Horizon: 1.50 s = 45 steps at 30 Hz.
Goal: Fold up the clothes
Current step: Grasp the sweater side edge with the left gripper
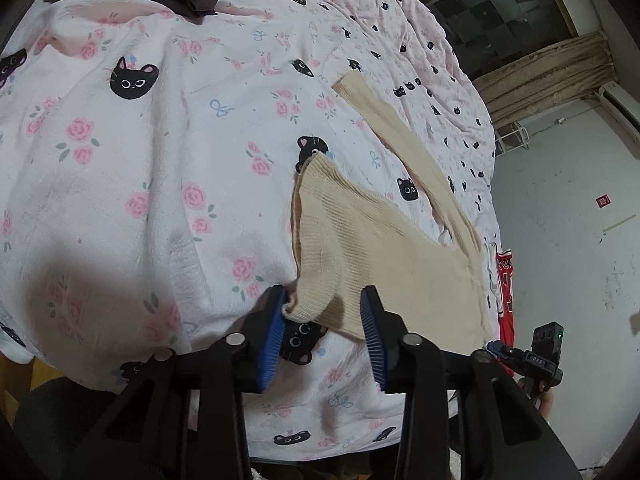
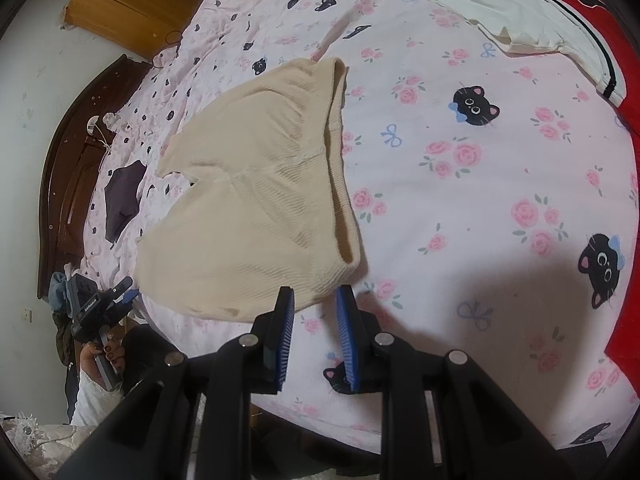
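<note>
Beige ribbed garment (image 2: 256,196) — spread on the cat-and-rose bedsheet (image 2: 460,208), near its front edge. Left gripper (image 1: 324,320): jaws apart, the garment's rolled corner between them. Right gripper (image 2: 314,312): jaws apart at the garment's near hem. Red-and-white jersey (image 2: 568,40) — well beyond the garment.

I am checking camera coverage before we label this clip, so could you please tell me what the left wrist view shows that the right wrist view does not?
Only the left wrist view shows the window and the beige garment's long sleeve stretched across the bed.

Only the right wrist view shows the wooden headboard, the wooden cabinet and the hand gripping the other tool.

Both show the beige ribbed garment, the cat-print sheet, a dark cloth and the red and white jersey. Each view's own jaws stand open at the garment's edge.
</note>
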Each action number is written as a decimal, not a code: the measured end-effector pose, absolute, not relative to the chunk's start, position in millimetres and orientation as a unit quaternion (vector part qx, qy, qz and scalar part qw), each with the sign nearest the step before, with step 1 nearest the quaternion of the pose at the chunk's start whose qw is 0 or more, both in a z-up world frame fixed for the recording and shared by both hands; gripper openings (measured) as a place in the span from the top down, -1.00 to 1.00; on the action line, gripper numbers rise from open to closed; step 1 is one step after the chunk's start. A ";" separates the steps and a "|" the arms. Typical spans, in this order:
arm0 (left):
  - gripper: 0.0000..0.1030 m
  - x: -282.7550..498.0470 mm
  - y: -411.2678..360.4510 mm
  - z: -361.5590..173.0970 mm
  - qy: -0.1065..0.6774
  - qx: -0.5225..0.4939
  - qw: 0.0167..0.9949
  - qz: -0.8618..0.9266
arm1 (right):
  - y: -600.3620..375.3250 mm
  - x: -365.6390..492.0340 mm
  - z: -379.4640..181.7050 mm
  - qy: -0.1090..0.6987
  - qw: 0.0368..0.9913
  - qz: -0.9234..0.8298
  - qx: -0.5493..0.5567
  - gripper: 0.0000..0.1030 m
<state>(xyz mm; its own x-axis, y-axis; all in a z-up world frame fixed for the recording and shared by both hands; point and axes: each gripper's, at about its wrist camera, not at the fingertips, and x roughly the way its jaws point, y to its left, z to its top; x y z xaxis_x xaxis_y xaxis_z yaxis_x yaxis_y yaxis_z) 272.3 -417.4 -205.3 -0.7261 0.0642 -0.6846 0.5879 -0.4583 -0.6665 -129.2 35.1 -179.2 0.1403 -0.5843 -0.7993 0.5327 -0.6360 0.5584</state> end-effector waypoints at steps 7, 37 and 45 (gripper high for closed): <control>0.75 271.9 -416.2 -201.7 0.479 0.334 0.176 -0.792 | 36.1 -130.2 -178.1 -0.021 0.427 -0.656 0.622 0.53; 0.92 275.4 -419.0 -210.9 0.485 0.332 0.190 -0.786 | 47.6 -135.8 -199.5 -0.104 0.406 -0.641 0.642 0.44; 0.92 275.6 -420.9 -212.5 0.489 0.330 0.188 -0.785 | 44.0 -141.0 -205.4 -0.132 0.406 -0.642 0.638 0.16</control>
<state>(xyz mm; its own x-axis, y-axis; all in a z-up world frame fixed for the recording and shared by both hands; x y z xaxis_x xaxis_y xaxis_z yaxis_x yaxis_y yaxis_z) 275.6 -420.9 -212.5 -0.7107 0.0272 -0.7030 0.6190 -0.4506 -0.6433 -141.0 44.0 -205.4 0.1422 -0.6886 -0.7110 0.3526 -0.6359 0.6865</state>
